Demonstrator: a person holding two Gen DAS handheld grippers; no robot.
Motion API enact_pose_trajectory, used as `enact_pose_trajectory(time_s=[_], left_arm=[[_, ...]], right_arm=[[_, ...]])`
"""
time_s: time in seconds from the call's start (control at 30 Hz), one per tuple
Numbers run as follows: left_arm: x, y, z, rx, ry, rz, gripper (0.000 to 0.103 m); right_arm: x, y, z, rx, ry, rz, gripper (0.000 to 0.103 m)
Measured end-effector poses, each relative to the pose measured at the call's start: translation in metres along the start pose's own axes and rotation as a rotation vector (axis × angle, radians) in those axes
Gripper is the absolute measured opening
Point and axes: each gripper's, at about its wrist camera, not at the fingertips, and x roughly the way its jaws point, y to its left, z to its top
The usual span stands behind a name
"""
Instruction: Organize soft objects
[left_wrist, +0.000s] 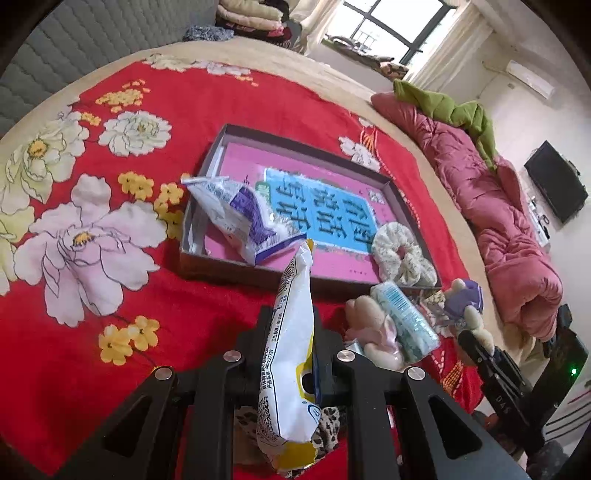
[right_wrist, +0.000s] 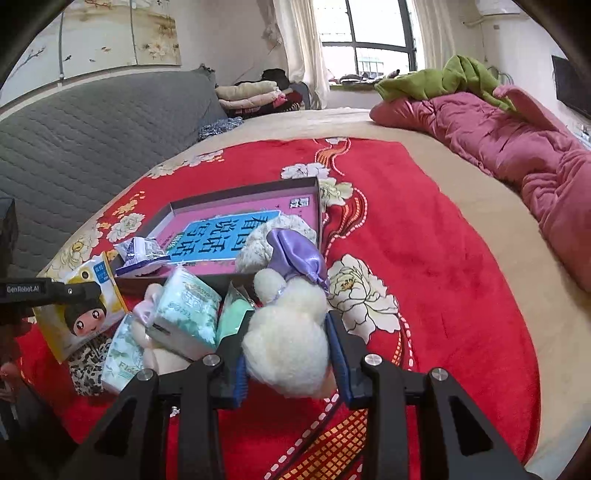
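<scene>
L gripper (left_wrist: 291, 354): fingers clamped on white/yellow tissue pack (left_wrist: 291, 369), held above red floral blanket (left_wrist: 110, 192) just short of shallow box (left_wrist: 207, 162). R gripper (right_wrist: 290, 354): fingers closed on cream plush toy w/ purple bow (right_wrist: 291, 332), near box front edge. Purple-white pack (left_wrist: 243, 218) and floral scrunchie (left_wrist: 400, 254) lie in box.

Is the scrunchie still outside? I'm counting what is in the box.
No, the scrunchie lies inside the box, at its near corner.
</scene>
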Motion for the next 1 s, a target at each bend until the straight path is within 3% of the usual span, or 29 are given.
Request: enact_pose_trajectory(time_s=[0.57,1.0], left_arm=[[-0.049,-0.037,0.025,0.067,-0.14,-0.025,0.017],[-0.052,-0.069,0.044,0.146,-0.188,0.048,0.017]], right_arm=[[-0.025,0.031,0.042,-0.016,-0.082,0.088,0.037],[-0.03,0.054,0.081,-0.044,-0.138,0.112,0.037]])
